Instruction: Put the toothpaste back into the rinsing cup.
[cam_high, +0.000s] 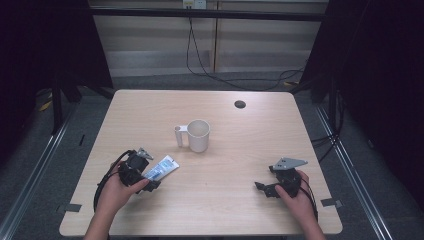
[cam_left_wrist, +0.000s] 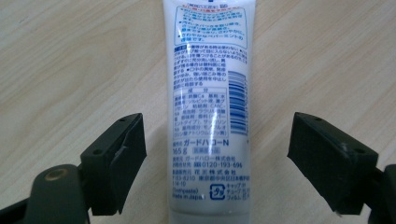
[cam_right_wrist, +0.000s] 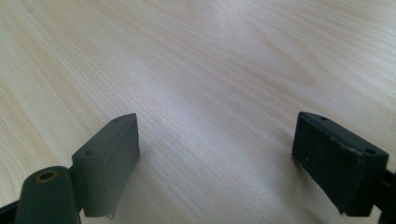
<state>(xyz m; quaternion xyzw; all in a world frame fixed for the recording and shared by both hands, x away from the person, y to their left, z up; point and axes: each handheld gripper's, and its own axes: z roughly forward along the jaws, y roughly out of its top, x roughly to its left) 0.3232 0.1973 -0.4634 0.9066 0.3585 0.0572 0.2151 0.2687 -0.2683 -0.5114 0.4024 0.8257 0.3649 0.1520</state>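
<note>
A light wooden table (cam_high: 225, 210) with rounded corners holds a few things. Near the left edge, towards the front, lies a white plastic tube (cam_high: 162, 168) with blue print on it. It lies flat on the wood and points slantwise towards the middle of the table.

The left gripper (cam_high: 145, 179) is black and sits in the person's left hand (cam_high: 116, 192), right at the near end of the tube. In the left gripper view the tube (cam_left_wrist: 210, 116) runs straight up between the two black jaws. The jaws stand wide. There is bare wood on each side between the tube and the pads (cam_left_wrist: 128, 163), so the pads do not press on it. The tube has small blue writing and a bar code on its side.

A white mug (cam_high: 198, 135) with a handle stands upright close to the middle of the table. Its handle points to the left edge. It is well apart from the tube.

The right gripper (cam_high: 265, 189) is black too, with a grey three-cornered plate on top. The right hand (cam_high: 295, 197) holds it near the front right corner. In the right gripper view its jaws are wide apart over the bare wood (cam_right_wrist: 210, 70), with nothing between them.

A small dark round hole (cam_high: 240, 104) sits near the far edge, on the right side.
</note>
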